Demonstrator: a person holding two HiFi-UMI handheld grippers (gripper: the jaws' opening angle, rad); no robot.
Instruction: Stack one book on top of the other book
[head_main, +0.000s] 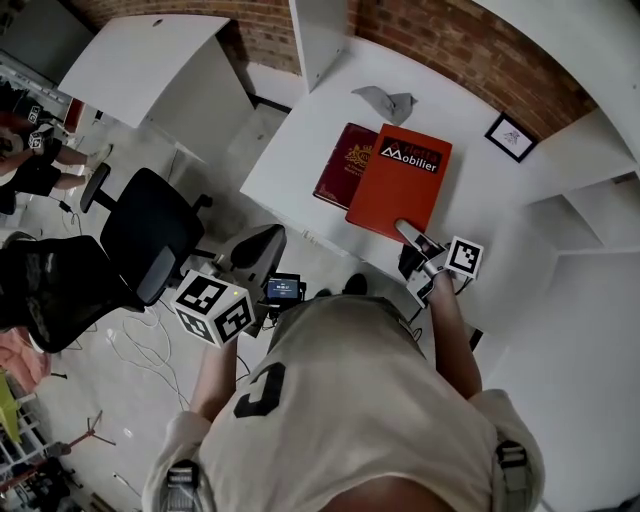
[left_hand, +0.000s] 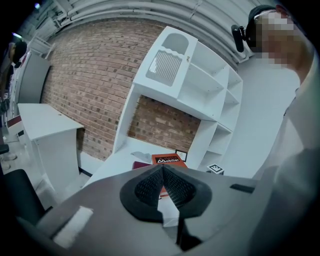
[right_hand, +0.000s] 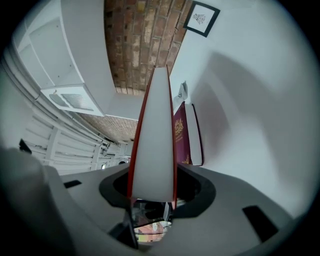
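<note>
— Looking at the white table (head_main: 300, 130): where's the orange book (head_main: 400, 180)?
— Partly over the maroon book (head_main: 340, 165), its near edge clamped in the right gripper (head_main: 410, 237).
— And the left gripper (left_hand: 163, 180)?
— Jaws pressed together on nothing, short of the table.

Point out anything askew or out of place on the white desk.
The red book, held at its near edge by the right gripper, covers only one side of the maroon book, so the pair is not squared up. A crumpled grey scrap lies loose on the desk behind them.
</note>
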